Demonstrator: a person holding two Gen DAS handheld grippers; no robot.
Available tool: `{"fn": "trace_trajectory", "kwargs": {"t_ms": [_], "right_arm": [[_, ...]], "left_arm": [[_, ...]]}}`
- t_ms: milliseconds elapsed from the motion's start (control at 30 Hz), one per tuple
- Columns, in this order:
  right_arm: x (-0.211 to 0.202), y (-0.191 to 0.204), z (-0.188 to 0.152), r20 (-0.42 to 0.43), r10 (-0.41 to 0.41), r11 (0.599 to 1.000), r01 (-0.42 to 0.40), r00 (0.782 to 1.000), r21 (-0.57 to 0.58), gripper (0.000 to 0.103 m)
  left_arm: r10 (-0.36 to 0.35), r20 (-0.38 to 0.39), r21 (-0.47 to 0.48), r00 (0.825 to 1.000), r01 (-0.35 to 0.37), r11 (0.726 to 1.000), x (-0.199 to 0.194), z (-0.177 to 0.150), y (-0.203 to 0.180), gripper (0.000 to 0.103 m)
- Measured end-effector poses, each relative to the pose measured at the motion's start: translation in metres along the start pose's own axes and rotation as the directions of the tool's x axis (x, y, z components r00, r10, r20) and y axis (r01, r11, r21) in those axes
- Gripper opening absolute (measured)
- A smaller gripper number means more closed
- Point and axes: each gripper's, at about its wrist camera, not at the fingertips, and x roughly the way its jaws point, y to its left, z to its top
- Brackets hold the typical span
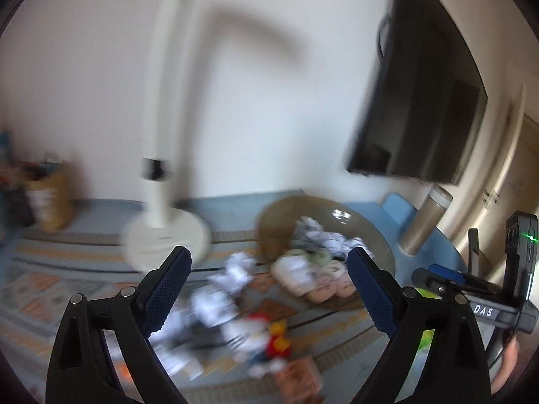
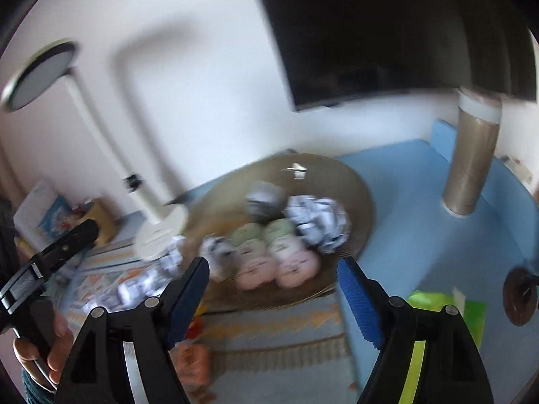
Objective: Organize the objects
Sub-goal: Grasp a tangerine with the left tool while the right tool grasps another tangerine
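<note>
While both views were smeared by blur, the left tongs were seen spread wide with nothing between the blue pads. The right tongs were likewise seen parted and empty.

A round brown tray was seen on the worktop, just past the right tongs at 12 o'clock. Crumpled paper balls were piled in it at its 1 o'clock side, and a cluster of pale green and pink rounded toys was seen nearer its front edge. More paper balls were left scattered on the patterned mat, at 9 o'clock from the tray, between the left pads in the left view. A small red and yellow figure was seen among them, lower down.

A white lamp was stood on its round base at 10 o'clock from the tray, just beside it. A tan flask was stood upright at 2 o'clock, apart from the tray, below a dark wall screen. A green packet was seen at 4 o'clock. A hand was seen on the left tool's grip at 8 o'clock in the right view.
</note>
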Motion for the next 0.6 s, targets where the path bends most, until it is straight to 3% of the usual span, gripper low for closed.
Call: {"fn": "trace_trajectory", "kwargs": {"t_ms": [67,100,167,267,467,600], "right_arm": [[-0.015,0.023,-0.011,0.024,0.025,0.999,-0.024,0.999,-0.038,0.088],[-0.019,0.033,-0.016,0.034,0.042,0.998,-0.040,0.999,-0.052,0.094],[-0.022,0.060,-0.041,0.041,0.089,0.991,-0.085,0.995,-0.100,0.097],[-0.001,0.088,-0.078,-0.005,0.101,0.983,-0.100,0.995,-0.156,0.097],[0.039,0.112,-0.133,-0.016,0.053,0.975,-0.055,0.998,-0.215,0.097],[0.053,0.115,-0.146,0.010,-0.005,0.969,0.007,1.000,-0.249,0.097]], "left_arm": [[0.071,0.045,-0.028,0.996,-0.070,0.997,-0.042,-0.012,0.023,0.103],[0.103,0.072,-0.052,0.992,-0.100,0.994,-0.059,-0.020,0.034,0.103],[0.198,0.098,-0.115,0.975,-0.186,0.976,-0.090,-0.040,0.064,0.103],[0.321,0.061,-0.179,0.945,-0.306,0.935,-0.109,-0.068,0.110,0.103],[0.510,-0.049,-0.198,0.859,-0.509,0.838,-0.093,-0.124,0.179,0.102],[0.539,-0.095,-0.189,0.837,-0.547,0.815,-0.075,-0.148,0.207,0.102]]}}
